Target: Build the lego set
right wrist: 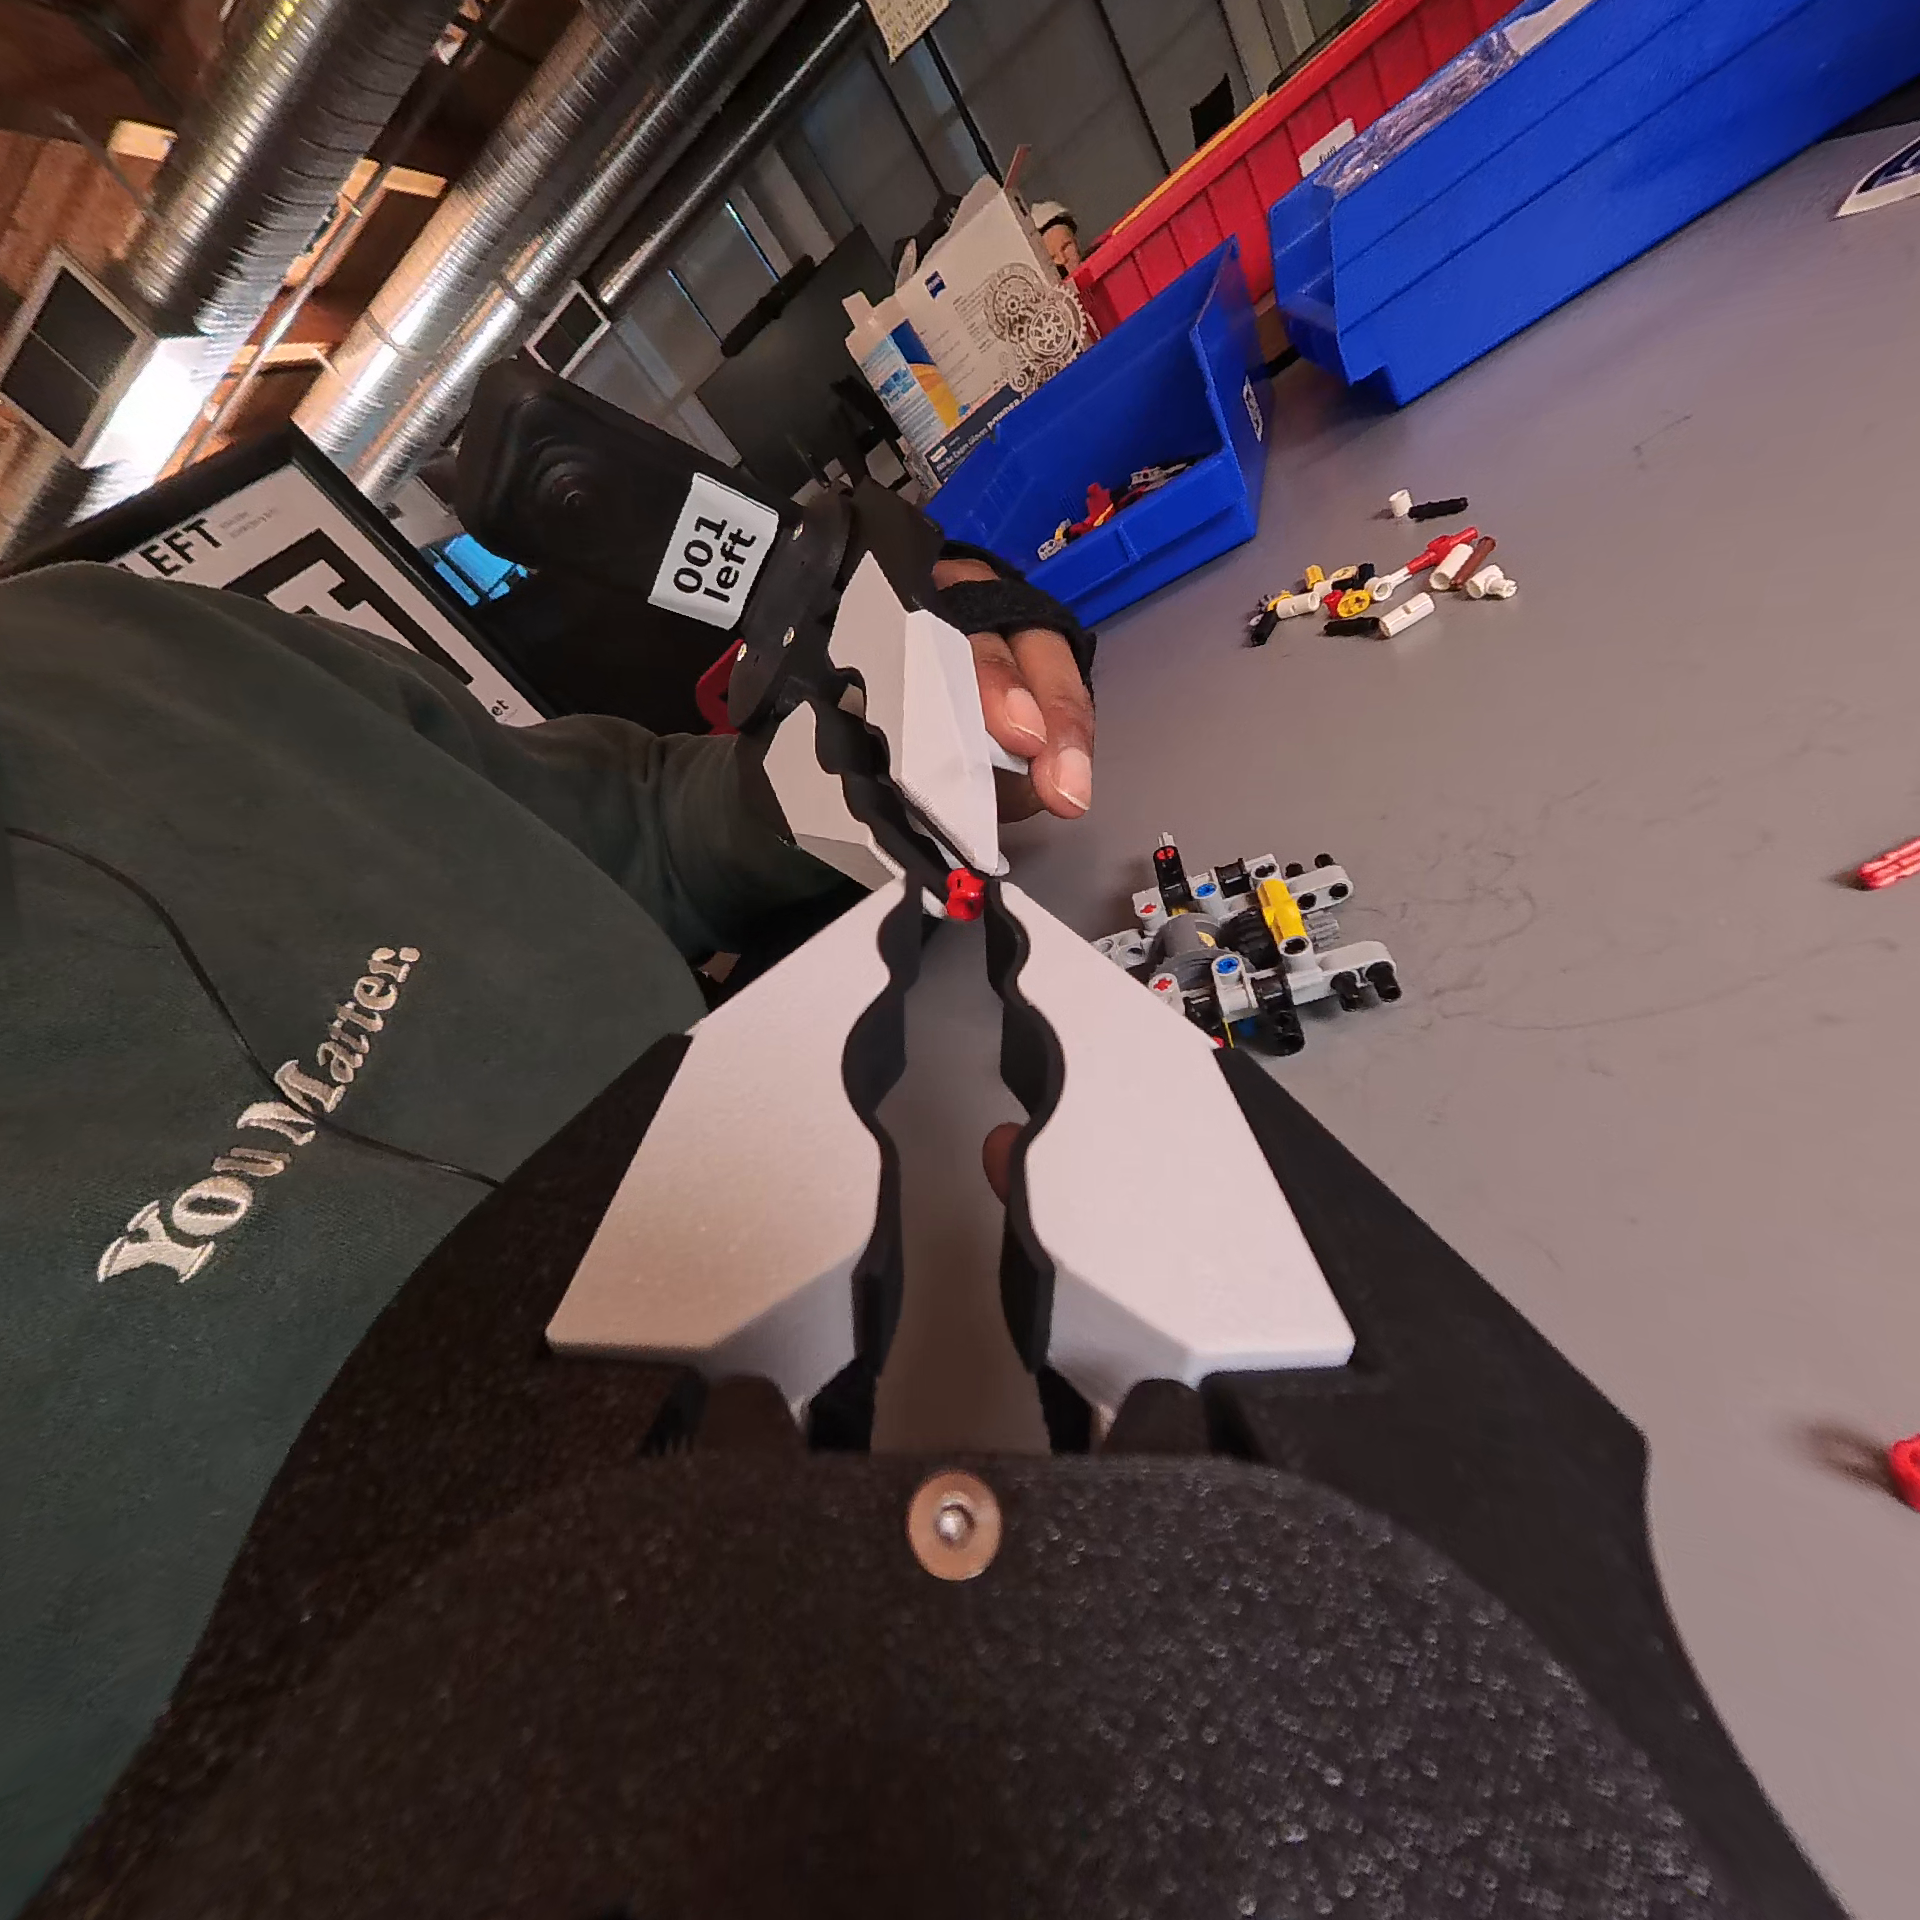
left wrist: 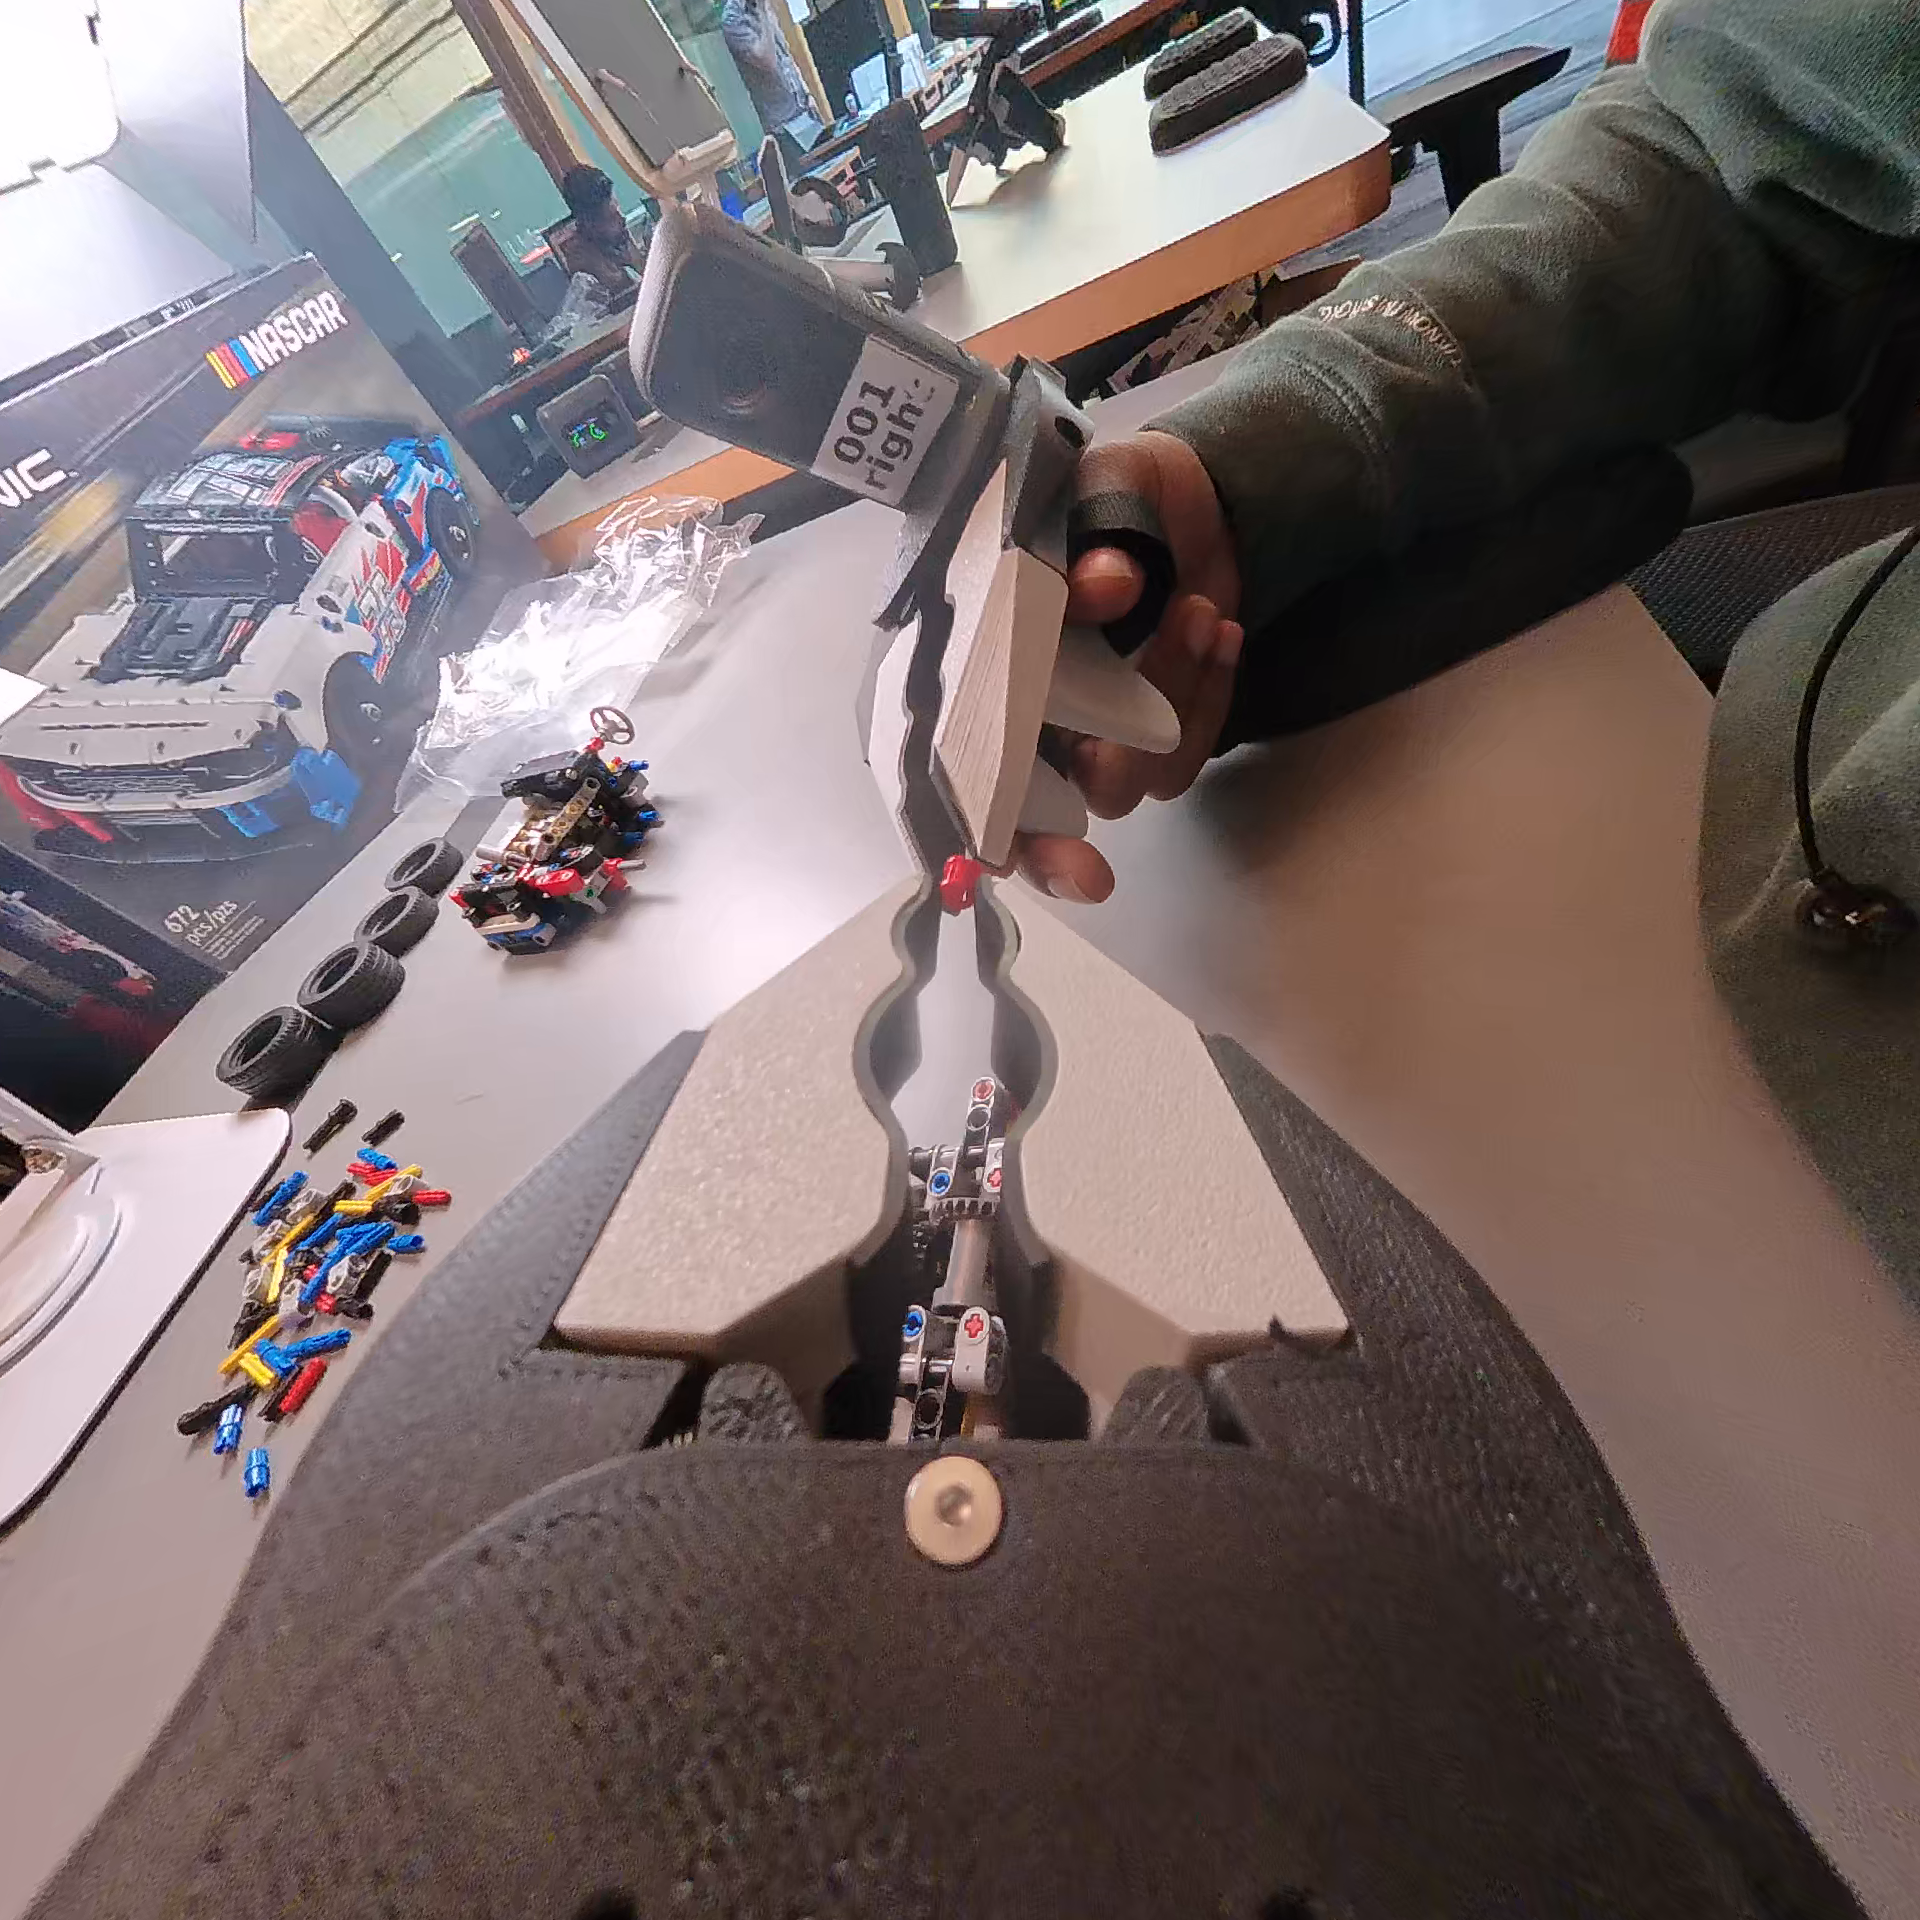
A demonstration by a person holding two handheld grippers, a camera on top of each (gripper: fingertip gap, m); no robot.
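A small red Lego piece (left wrist: pixel 958 881) (right wrist: pixel 964 894) sits where both grippers' tips meet, above the grey table (right wrist: pixel 1558 1143). My left gripper (left wrist: pixel 957 902) is closed to a narrow gap on it. In the right wrist view the left gripper comes in from the upper left (right wrist: pixel 971 871). My right gripper (right wrist: pixel 958 902) is also pinched on the piece; in the left wrist view it comes down from above (left wrist: pixel 953 860). A grey Lego gear assembly (right wrist: pixel 1247 940) lies on the table just right of the tips, and shows through the left fingers' gap (left wrist: pixel 961 1247).
A partly built car chassis (left wrist: pixel 561 842), several black tyres (left wrist: pixel 343 977), a pile of small pins (left wrist: pixel 322 1257), plastic bags (left wrist: pixel 582 613) and the set's box (left wrist: pixel 208 623) lie left. Loose parts (right wrist: pixel 1382 582), blue bins (right wrist: pixel 1143 447) and stray red pieces (right wrist: pixel 1891 862) lie right. The tips of both grippers are at nearly the same place.
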